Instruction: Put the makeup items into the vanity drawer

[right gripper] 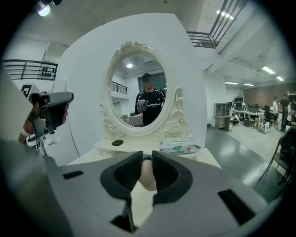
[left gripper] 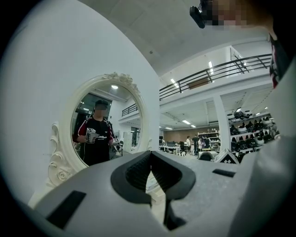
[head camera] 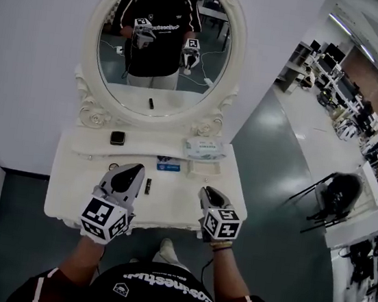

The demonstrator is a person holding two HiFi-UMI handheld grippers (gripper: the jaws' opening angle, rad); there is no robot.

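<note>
Over front of vanity table (head camera: 79, 175): right gripper (right gripper: 147, 156) jaws narrow, pinching beige rounded makeup item (right gripper: 148, 178); left gripper (left gripper: 150, 154) closed, empty; drawer not in view; risk: rounded item slips from pinch, falls to floor.

head view: above and in front of the mirror (head camera: 164, 54), facing steeply down, far enough back to hold the whole vanity top (head camera: 78, 182). left gripper view: low, close in front of the mirror (left gripper: 106, 125), facing level and aimed past its right edge, so it's seen obliquely at frame left, open hall to its right. right gripper view: low, close, almost square-on to the mirror (right gripper: 134, 83), tipped slightly down. all three share the mirror. head and right gripper views share the wipes pack (head camera: 204, 147) below the mirror's right.
</note>
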